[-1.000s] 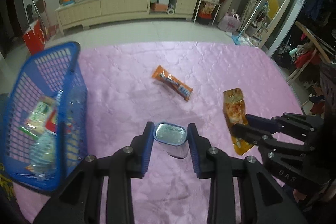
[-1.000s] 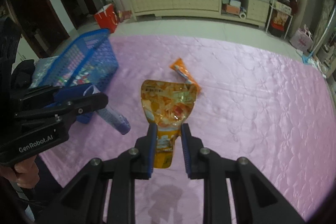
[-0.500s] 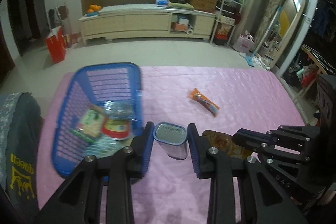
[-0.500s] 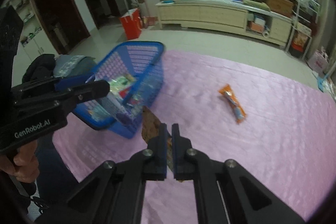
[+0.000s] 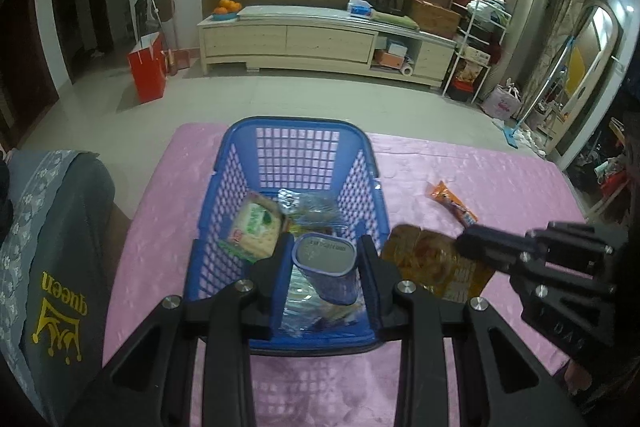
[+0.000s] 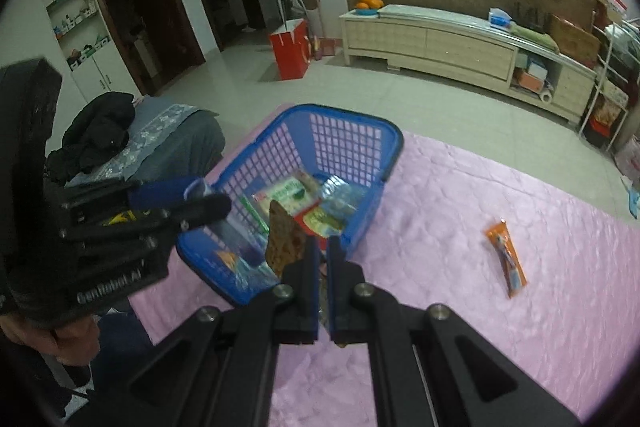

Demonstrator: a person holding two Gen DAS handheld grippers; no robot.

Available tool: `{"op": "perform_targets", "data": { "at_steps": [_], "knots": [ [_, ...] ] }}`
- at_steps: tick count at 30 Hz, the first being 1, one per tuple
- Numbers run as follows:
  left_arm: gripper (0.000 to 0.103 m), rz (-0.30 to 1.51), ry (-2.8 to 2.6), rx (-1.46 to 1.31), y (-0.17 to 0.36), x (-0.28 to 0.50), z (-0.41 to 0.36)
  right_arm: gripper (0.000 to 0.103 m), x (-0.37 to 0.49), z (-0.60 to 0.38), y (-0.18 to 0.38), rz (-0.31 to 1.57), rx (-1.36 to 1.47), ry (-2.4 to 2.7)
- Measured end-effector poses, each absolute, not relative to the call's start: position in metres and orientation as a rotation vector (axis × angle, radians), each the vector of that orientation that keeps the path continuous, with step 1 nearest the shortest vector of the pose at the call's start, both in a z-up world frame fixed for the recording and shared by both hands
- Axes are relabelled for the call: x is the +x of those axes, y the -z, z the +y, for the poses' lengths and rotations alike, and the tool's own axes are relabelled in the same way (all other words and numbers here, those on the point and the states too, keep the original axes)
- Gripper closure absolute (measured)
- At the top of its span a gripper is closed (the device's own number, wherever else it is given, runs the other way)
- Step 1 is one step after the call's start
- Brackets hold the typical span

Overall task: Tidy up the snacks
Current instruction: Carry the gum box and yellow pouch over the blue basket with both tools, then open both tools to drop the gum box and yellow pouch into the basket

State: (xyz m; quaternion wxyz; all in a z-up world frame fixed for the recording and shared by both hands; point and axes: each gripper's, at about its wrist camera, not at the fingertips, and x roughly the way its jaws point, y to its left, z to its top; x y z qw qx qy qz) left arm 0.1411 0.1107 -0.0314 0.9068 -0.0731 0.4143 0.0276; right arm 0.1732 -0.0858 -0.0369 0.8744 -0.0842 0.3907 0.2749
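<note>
My left gripper (image 5: 324, 259) is shut on a blue canister with a foil top (image 5: 326, 273) and holds it above the near end of the blue basket (image 5: 298, 125). The basket holds several snack packs, one green and white (image 5: 256, 227). My right gripper (image 6: 323, 255) is shut on an orange snack pouch (image 6: 283, 241), held on edge beside the basket's right wall; the pouch also shows in the left wrist view (image 5: 430, 263). An orange snack bar (image 6: 507, 259) lies alone on the pink cloth; it also shows in the left wrist view (image 5: 454, 205).
The pink quilted cloth (image 5: 500, 171) covers the table. A grey garment with yellow print (image 5: 52, 251) lies off the table's left edge. A long cabinet (image 5: 320, 43) and a red bag (image 5: 147, 73) stand across the floor.
Both grippers have moved left with their loads. The canister now hangs over the basket and the pouch has come up beside the basket's right wall, turned on edge.
</note>
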Motion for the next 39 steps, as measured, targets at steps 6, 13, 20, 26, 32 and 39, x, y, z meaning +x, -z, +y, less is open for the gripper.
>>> {"op": "perform_targets", "data": {
  "at_steps": [6, 13, 20, 26, 32, 39],
  "knots": [
    [0.073, 0.865, -0.08, -0.15, 0.038, 0.146, 0.13, 0.097, 0.19, -0.06, 0.047, 0.847, -0.186, -0.588],
    [0.073, 0.881, -0.106, -0.16, 0.047, 0.149, 0.151, 0.097, 0.204, -0.035, 0.054, 0.865, -0.219, -0.593],
    [0.073, 0.921, -0.112, -0.191, 0.067, 0.152, 0.172, 0.097, 0.21, -0.018, 0.068, 0.894, -0.267, -0.577],
    [0.073, 0.959, -0.097, -0.21, 0.079, 0.154, 0.174, 0.097, 0.21, -0.011, 0.077, 0.921, -0.297, -0.561],
    [0.07, 0.957, -0.092, -0.221, 0.079, 0.152, 0.175, 0.097, 0.205, -0.011, 0.081, 0.936, -0.333, -0.533],
    [0.046, 0.929, -0.07, -0.187, 0.066, 0.143, 0.167, 0.046, 0.195, -0.018, 0.074, 0.933, -0.328, -0.49]
  ]
}}
